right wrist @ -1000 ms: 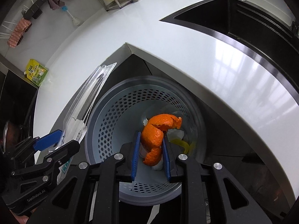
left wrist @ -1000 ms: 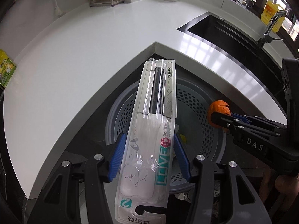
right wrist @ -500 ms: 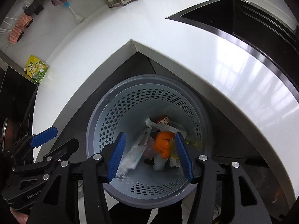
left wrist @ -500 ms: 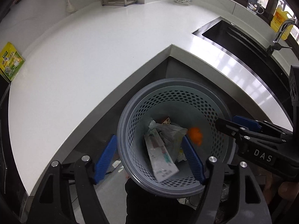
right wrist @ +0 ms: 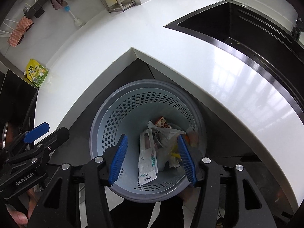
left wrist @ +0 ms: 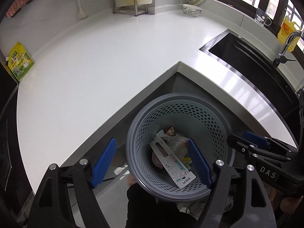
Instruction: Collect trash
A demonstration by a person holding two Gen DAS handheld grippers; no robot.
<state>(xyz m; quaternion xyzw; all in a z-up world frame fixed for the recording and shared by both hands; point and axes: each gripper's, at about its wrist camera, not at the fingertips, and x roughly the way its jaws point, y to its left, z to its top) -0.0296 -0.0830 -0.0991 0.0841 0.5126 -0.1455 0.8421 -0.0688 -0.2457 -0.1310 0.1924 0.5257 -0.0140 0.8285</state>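
A grey perforated trash basket [left wrist: 133,133] stands on the floor in the corner under the white counter; it also shows in the right wrist view [right wrist: 98,121]. Inside lie a clear toothbrush package [left wrist: 172,163], also in the right wrist view [right wrist: 147,161], a crumpled plastic bag [right wrist: 165,134] and a bit of orange peel [right wrist: 188,138]. My left gripper [left wrist: 152,161] is open and empty above the basket. My right gripper [right wrist: 152,159] is open and empty above it too, and shows at the right of the left wrist view [left wrist: 252,142].
The white L-shaped counter [left wrist: 95,57] wraps around the basket. A black sink [left wrist: 247,57] with a tap is at the right. A green-yellow pouch [left wrist: 19,62] lies at the counter's left edge. A bowl [left wrist: 191,9] and a metal rack [left wrist: 129,1] stand at the back.
My left gripper opened and the toothbrush package fell into the basket. My right gripper opened and the orange peel dropped in. Both grippers rose away from the basket.
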